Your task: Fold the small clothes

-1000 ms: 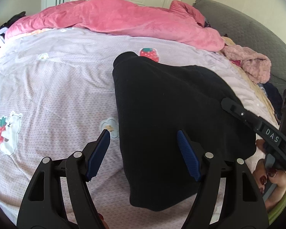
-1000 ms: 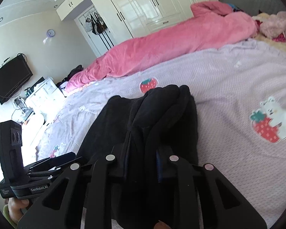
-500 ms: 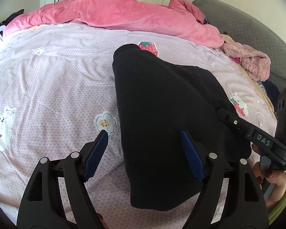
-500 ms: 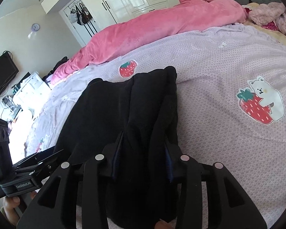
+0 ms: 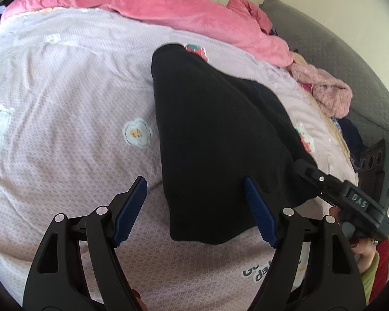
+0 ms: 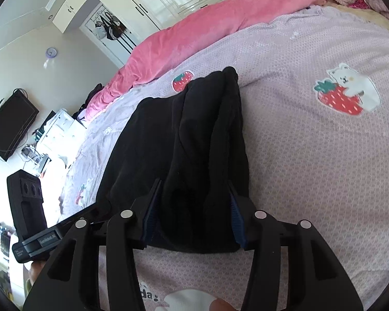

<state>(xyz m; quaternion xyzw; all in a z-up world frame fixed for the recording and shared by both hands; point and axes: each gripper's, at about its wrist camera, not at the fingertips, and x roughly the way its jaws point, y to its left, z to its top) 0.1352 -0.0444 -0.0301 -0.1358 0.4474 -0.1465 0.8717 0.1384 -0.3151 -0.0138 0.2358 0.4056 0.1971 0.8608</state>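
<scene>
Right tool jaws just been opening, black garment bunched between, apparently released. Left tool open, empty. Withdraw low without dragging the fold.

The black garment looked matt, soft cloth; the lilac bedsheet textured; the pink blanket plush.

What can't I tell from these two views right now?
- Garment type: both views, plain black folds show no shape.
- Right gripper pad contact: right wrist view, black cloth bulges between the just-opening jaws.
- Bedspread lettering: both views, cut off behind gripper frames.
</scene>
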